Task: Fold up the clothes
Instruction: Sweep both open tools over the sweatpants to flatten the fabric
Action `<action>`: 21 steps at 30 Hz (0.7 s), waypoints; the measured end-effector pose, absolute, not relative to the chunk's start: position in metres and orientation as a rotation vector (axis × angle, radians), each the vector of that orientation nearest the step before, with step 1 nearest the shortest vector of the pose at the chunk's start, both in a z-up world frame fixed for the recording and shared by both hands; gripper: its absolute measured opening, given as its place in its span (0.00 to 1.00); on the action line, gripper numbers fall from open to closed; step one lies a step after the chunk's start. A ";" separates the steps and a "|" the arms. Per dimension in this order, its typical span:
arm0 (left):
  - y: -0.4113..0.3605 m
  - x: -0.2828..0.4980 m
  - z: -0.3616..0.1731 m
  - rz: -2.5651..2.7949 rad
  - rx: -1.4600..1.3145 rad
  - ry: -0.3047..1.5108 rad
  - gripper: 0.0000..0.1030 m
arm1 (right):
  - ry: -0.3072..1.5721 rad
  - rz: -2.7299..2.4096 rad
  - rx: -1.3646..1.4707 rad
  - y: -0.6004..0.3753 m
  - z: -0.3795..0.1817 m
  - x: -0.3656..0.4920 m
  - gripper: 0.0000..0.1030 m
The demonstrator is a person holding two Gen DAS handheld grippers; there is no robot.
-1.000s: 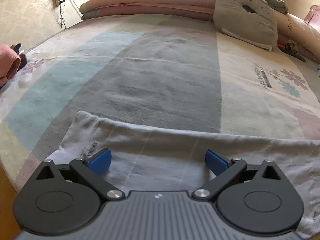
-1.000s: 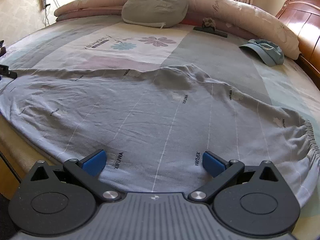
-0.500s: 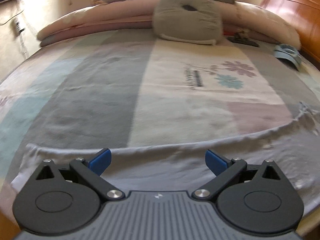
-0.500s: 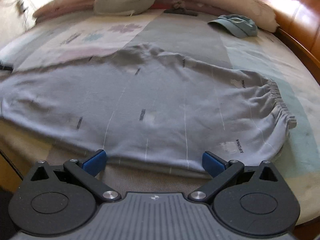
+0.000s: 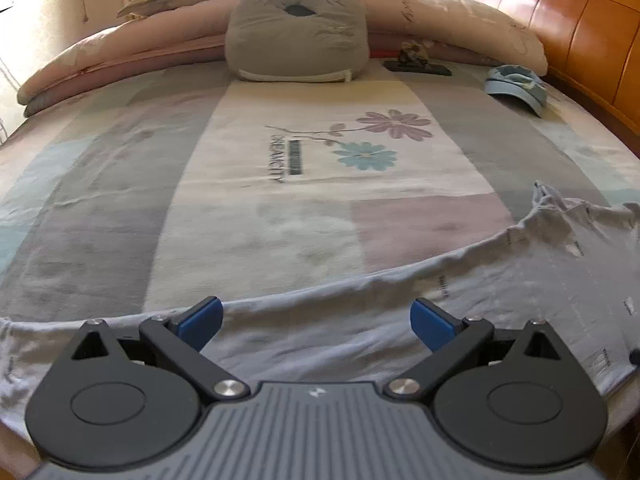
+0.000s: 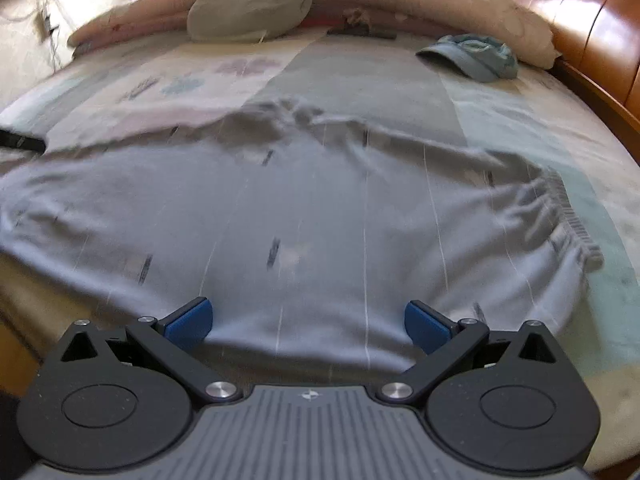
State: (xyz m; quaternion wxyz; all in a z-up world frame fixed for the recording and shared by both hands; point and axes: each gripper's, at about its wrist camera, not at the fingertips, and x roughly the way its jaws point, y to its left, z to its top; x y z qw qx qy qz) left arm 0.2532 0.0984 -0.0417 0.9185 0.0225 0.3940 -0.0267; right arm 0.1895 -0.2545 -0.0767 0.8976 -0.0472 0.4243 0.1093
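Hovering low: left gripper (image 5: pixel 316 322), pads spread wide, gripping nothing.
Right gripper (image 6: pixel 306 322): levelled, released too.
Grey trousers (image 6: pixel 304 216): flat on bed (image 5: pixel 240 216), waistband (image 6: pixel 576 220) at three o'clock.

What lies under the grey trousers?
The grey trousers lie flat on the patchwork bedspread, which shows all round them. Anything beneath the cloth itself is covered.

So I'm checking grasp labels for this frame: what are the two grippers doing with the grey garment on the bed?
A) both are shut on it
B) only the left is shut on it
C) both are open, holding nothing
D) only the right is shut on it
C: the left gripper and right gripper both have their blue pads spread wide apart above the flat grey garment, with no cloth pinched between them.
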 end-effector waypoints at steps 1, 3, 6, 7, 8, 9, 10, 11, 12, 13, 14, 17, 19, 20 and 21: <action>0.094 0.255 -0.041 -0.060 0.047 0.804 0.97 | 0.901 0.228 -0.102 -0.255 -0.073 0.192 1.00; 0.084 0.259 -0.036 -0.076 0.052 0.786 0.97 | 0.934 0.226 -0.104 -0.255 -0.067 0.197 1.00; 0.070 0.261 -0.031 -0.099 0.064 0.771 0.97 | 0.838 0.241 -0.118 -0.251 -0.055 0.206 1.00; 0.066 0.261 -0.031 -0.108 0.068 0.775 0.97 | 0.834 0.243 -0.110 -0.249 -0.057 0.211 1.00; 0.062 0.260 -0.032 -0.115 0.074 0.779 0.97 | 0.832 0.244 -0.102 -0.248 -0.059 0.216 1.00; 0.059 0.259 -0.033 -0.117 0.082 0.785 0.97 | 0.847 0.240 -0.095 -0.247 -0.062 0.219 1.00; 0.056 0.258 -0.034 -0.116 0.087 0.791 0.97 | 0.875 0.234 -0.088 -0.248 -0.068 0.219 1.00; 0.054 0.257 -0.035 -0.114 0.089 0.798 0.97 | 0.895 0.234 -0.083 -0.250 -0.074 0.216 1.00; 0.053 0.258 -0.036 -0.112 0.086 0.807 0.97 | 0.865 0.243 -0.076 -0.254 -0.076 0.206 1.00; 0.051 0.258 -0.036 -0.111 0.081 0.814 0.97 | 0.870 0.253 -0.080 -0.257 -0.076 0.199 1.00; 0.050 0.260 -0.036 -0.111 0.074 0.816 0.97 | 0.878 0.263 -0.085 -0.260 -0.075 0.193 1.00; 0.042 0.267 -0.033 -0.124 0.064 0.809 0.97 | 0.876 0.249 -0.066 -0.277 -0.067 0.194 1.00; 0.031 0.272 -0.029 -0.145 0.075 0.797 0.97 | 0.836 0.183 -0.019 -0.293 -0.060 0.204 1.00; 0.026 0.273 -0.028 -0.157 0.084 0.791 0.97 | 0.817 0.141 0.007 -0.302 -0.058 0.209 1.00; 0.020 0.274 -0.026 -0.169 0.094 0.787 0.97 | 0.812 0.098 0.032 -0.311 -0.060 0.215 1.00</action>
